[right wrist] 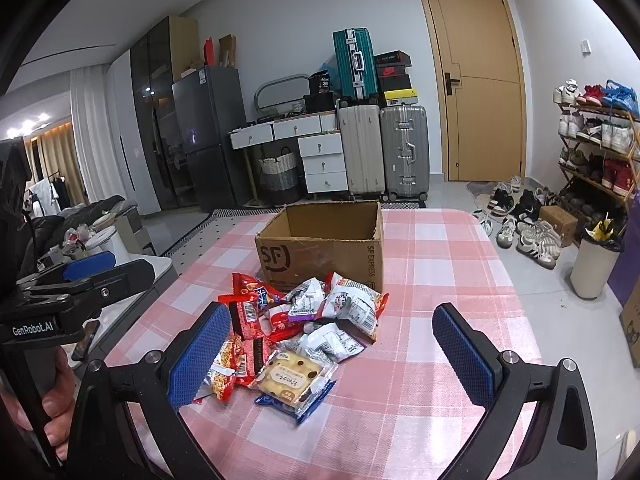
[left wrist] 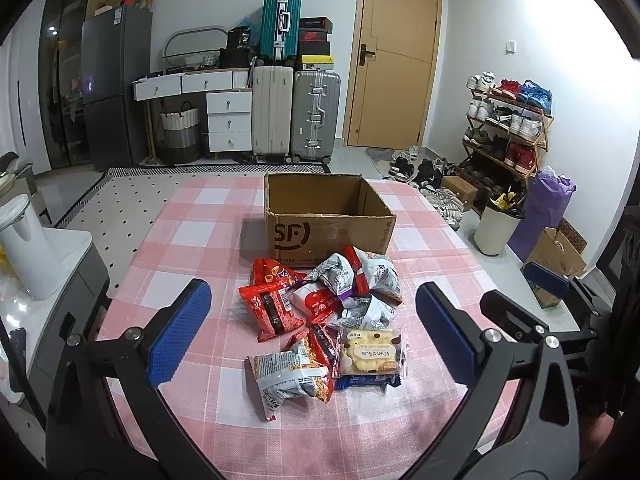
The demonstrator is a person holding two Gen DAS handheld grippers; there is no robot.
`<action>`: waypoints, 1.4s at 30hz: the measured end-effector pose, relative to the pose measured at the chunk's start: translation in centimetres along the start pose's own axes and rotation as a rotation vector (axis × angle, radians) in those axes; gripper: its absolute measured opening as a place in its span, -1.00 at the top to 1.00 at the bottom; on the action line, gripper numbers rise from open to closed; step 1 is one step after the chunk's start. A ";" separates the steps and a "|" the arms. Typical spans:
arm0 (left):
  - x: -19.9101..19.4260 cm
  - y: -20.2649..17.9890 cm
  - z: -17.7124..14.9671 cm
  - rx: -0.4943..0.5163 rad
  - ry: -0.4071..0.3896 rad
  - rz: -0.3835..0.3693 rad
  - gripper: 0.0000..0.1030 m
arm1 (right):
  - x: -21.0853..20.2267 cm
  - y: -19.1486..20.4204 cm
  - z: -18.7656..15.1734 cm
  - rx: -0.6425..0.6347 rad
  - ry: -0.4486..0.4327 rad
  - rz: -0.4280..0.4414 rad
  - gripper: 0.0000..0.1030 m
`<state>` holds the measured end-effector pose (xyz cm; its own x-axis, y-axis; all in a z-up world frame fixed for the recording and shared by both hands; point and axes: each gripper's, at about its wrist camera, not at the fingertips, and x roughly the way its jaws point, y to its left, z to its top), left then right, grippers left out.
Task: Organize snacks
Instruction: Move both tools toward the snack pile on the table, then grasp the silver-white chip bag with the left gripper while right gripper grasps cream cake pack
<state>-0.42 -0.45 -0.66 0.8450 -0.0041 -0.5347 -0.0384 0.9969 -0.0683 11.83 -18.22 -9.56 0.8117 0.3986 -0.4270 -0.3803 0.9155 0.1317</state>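
While both grippers, left gripper [left wrist: 312, 330] and right gripper [right wrist: 332, 350], hold their fingers wide apart, snack packs [left wrist: 320, 316] lie mid-bench before a box [left wrist: 326, 220] marked "SF".

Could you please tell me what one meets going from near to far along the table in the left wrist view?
Left gripper → yellow pastry packet → heap of red and silver snack packets → open cardboard box → far table edge.
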 end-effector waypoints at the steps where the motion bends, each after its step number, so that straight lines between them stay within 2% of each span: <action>1: 0.0 0.2 -0.1 -0.002 0.003 -0.006 -0.98 | 0.1 0.0 0.0 0.001 0.000 -0.002 -1.00; 3: 0.4 1.0 0.6 -0.017 0.015 -0.004 -0.98 | 0.1 -0.2 -0.1 0.005 0.002 -0.002 -0.99; 9: 1.4 1.8 0.3 -0.065 0.018 -0.027 -0.98 | 0.3 -0.6 -0.2 0.028 0.011 0.009 -1.00; 15: 2.6 2.0 -0.3 -0.046 0.007 0.013 -0.98 | 1.2 -0.9 -0.6 0.033 0.025 0.001 -0.99; 17: 2.8 2.2 -0.1 -0.070 0.011 -0.008 -0.98 | 1.5 -1.0 -0.6 0.038 0.029 0.002 -0.99; 30: 6.6 2.7 -1.2 0.021 0.014 0.055 -0.98 | 4.1 -2.1 -1.7 0.066 0.066 0.001 -1.00; 33: 8.2 3.3 -1.8 0.030 0.059 0.075 -0.98 | 5.0 -2.3 -2.1 0.071 0.081 0.000 -0.99; 35: 9.3 3.9 -2.2 0.024 0.076 0.070 -0.98 | 5.6 -2.5 -2.4 0.072 0.089 -0.001 -0.99; 38: 11.2 4.6 -3.0 0.003 0.084 0.022 -0.98 | 6.7 -2.7 -3.1 0.073 0.106 0.010 -0.99; 42: 14.6 4.5 -4.3 -0.012 0.073 -0.014 -0.98 | 8.4 -2.7 -4.1 0.058 0.136 0.024 -0.99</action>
<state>9.44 3.63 -12.37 0.8043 -0.0246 -0.5937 -0.0331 0.9957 -0.0862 17.81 -17.54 -17.20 0.7334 0.4127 -0.5402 -0.3692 0.9090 0.1932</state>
